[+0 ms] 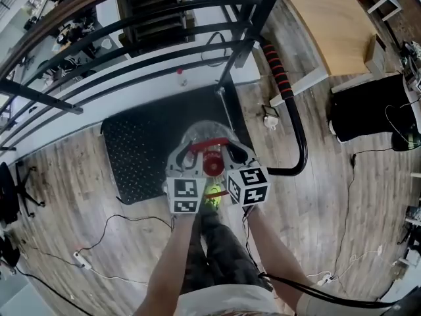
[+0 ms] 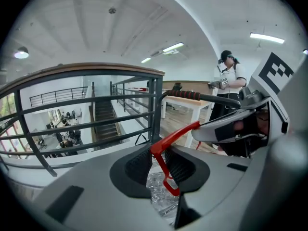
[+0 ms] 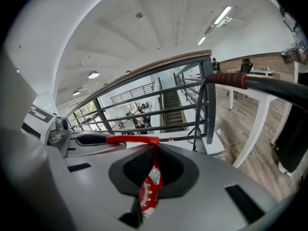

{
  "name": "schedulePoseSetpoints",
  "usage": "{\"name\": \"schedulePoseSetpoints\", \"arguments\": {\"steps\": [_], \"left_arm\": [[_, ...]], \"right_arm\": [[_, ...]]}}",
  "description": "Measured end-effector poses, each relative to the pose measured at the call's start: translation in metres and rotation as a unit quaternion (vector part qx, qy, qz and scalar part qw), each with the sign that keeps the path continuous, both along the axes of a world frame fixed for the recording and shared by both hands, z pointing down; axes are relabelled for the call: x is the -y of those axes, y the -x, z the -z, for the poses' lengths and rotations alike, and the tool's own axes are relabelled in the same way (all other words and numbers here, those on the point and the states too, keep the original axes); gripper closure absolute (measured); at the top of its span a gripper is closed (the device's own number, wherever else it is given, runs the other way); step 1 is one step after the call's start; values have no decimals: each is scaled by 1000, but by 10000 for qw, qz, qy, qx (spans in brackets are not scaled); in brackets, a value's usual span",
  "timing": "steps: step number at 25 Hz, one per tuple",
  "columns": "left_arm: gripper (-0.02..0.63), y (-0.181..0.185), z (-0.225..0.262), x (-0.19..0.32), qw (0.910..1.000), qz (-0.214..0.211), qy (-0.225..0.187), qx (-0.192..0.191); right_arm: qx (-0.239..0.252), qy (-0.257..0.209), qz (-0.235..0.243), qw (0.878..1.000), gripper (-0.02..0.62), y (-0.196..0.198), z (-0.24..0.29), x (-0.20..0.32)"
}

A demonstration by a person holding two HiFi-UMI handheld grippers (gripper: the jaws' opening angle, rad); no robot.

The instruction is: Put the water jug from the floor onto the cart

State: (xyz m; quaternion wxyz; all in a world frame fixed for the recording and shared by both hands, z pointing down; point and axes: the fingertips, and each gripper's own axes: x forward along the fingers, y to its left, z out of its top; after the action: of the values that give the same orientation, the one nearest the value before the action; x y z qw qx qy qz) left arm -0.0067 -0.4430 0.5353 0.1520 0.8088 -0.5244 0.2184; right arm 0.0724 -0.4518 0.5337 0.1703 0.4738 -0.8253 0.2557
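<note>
The wood floor [image 1: 79, 196] ran under everything, with a black railing [image 1: 131, 51] on the cart's far side. The cart [image 1: 135, 157] lay just ahead of the person, its black studded deck flat and bare, and its push bar [image 1: 289, 110] rose on its right.

The jug [image 1: 204, 131] was off the floor and over the near edge of the cart's deck, seen from above. Whether its base touched the deck could not be told. The left claw [image 2: 156, 165] was closed partway onto the red handle [image 1: 208, 142], with clear plastic showing below. The right claw [image 3: 149, 170] was pinched tight on the same handle from the other side, above the red cap [image 1: 212, 165].

The main risk looked to be placement. The jug sat at the cart's near edge, not over its middle, so a release there could leave the base half off the deck and tip it back toward the person's shoe [image 1: 212, 193]. The handle was thin and both claws shared it — one slackening first could make the jug swing or twist out of the other. A nudge from the jug might also roll the cart away.
</note>
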Motion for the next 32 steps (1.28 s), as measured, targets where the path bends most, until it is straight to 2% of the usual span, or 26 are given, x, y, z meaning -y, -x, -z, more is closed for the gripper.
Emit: {"name": "schedulePoseSetpoints", "arguments": {"steps": [8,20,32], "left_arm": [[520,15,-29,18,9999,-62,33,118],[520,37,-59,49,9997,-149,190,62],[520,49,-64,98,9995,-299,16,-88]], "right_arm": [[31,90,-25,10000,566,15,-28,17],[-11,188,-113,9998,566,37,-57,47],[-71,-14,-172,9998,566,50,-64,94]]}}
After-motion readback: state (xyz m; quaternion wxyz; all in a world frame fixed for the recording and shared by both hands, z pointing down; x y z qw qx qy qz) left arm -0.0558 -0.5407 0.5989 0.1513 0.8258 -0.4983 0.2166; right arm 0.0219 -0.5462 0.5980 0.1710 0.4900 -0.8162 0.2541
